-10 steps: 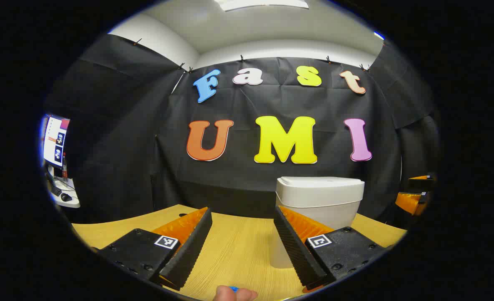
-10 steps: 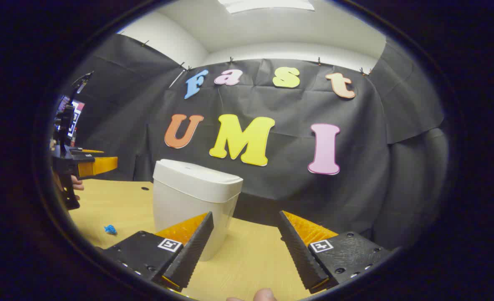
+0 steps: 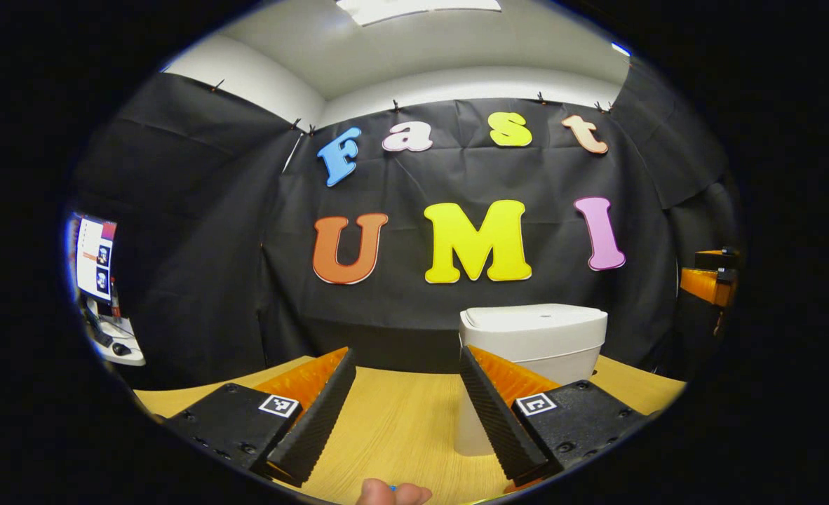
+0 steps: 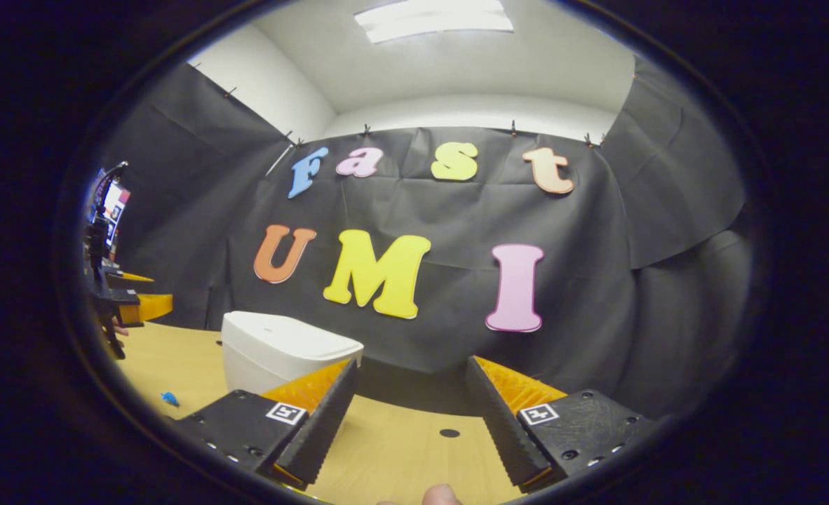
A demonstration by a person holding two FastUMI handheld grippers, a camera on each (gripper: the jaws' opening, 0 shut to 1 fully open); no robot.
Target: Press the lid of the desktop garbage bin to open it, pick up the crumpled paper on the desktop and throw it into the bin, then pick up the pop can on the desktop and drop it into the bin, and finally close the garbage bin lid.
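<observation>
The white garbage bin (image 3: pixel 532 335) stands lid-closed on the wooden bench (image 3: pixel 393 421); both grippers' jaws are released, holding nothing.

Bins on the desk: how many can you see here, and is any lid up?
1. The white bin stands on the desk behind the left gripper, and left of the right gripper in its view. Lid is down. Others may be hidden.

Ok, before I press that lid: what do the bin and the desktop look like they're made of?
The bin looks like moulded plastic, off-white with a smooth matte skin: rounded edges and a clean seam under its closed lid. The desktop looks like light wood or a wood-look laminate: fine parallel grain lines and a dull sheen. I can't tell which from here.
</observation>
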